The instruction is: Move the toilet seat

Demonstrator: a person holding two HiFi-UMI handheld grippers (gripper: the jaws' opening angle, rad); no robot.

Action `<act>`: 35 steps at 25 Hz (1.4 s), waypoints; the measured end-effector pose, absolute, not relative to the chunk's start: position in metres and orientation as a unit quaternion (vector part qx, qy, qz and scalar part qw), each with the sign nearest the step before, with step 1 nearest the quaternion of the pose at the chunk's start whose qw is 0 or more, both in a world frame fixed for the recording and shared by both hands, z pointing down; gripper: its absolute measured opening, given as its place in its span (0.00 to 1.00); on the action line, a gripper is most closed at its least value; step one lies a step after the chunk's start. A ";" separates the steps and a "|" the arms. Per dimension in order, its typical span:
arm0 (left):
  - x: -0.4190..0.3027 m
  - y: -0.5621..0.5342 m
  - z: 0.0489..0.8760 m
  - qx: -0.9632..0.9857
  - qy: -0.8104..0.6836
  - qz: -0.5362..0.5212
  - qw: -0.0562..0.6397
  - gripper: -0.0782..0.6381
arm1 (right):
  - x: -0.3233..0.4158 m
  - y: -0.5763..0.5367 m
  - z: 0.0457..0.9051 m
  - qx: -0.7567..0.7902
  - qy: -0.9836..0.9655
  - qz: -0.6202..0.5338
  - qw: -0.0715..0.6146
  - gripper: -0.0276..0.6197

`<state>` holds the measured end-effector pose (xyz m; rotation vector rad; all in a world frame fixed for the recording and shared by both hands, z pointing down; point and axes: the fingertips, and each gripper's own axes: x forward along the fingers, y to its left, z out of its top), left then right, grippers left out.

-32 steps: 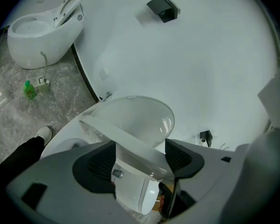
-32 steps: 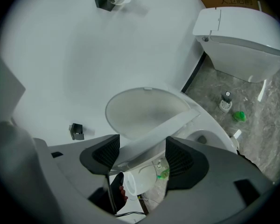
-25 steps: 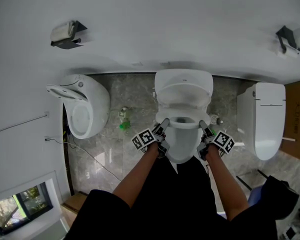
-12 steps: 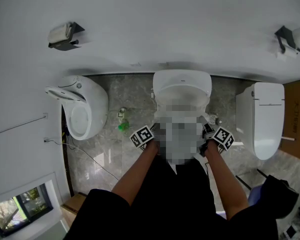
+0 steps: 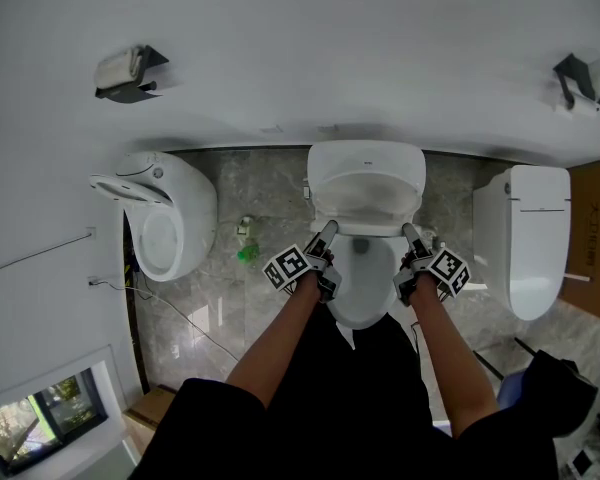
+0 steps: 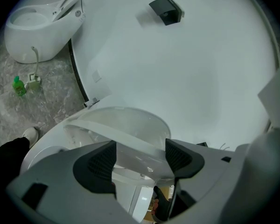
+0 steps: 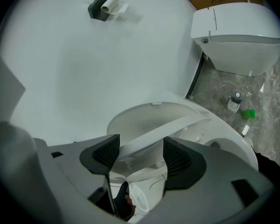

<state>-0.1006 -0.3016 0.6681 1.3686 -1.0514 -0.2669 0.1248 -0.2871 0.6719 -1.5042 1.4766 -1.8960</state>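
I had both forearms stretched forward and down from the body, bare below dark sleeves, one to each side of the middle toilet (image 5: pixel 360 298). Well to that toilet's left stood another white toilet (image 5: pixel 170 213) with its seat up, and a green bottle (image 5: pixel 248 252) sat on the grey stone floor (image 5: pixel 270 183) between the two. My left gripper (image 5: pixel 328 230) reached the middle toilet's left flank, marker cube turned outward; in the left gripper view its jaws stood a little apart and pinched the left side of the toilet seat (image 6: pixel 126 139), whose white band ran across between the dark pads (image 6: pixel 102 160). The toilet seat (image 5: pixel 366 208) was lifted off the bowl and tilted up toward the raised lid against the wall, leaving the bowl open below it. My right gripper (image 5: pixel 408 230) mirrored the other on the middle toilet's right flank; in the right gripper view its jaws clamped the seat's right side, the band (image 7: pixel 168 127) passing slantwise between the pads (image 7: pixel 177 157). Farther right of the middle toilet stood a third toilet (image 5: pixel 535 238), lid down.
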 end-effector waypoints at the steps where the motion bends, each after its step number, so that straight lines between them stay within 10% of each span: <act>1: -0.101 -0.304 0.668 0.601 -0.463 -0.120 0.640 0.57 | 0.125 -0.290 0.672 -0.525 0.514 -0.661 0.154 0.49; 35: -0.101 -0.369 0.675 0.589 -0.481 -0.156 0.630 0.57 | 0.129 -0.353 0.677 -0.549 0.502 -0.641 0.190 0.49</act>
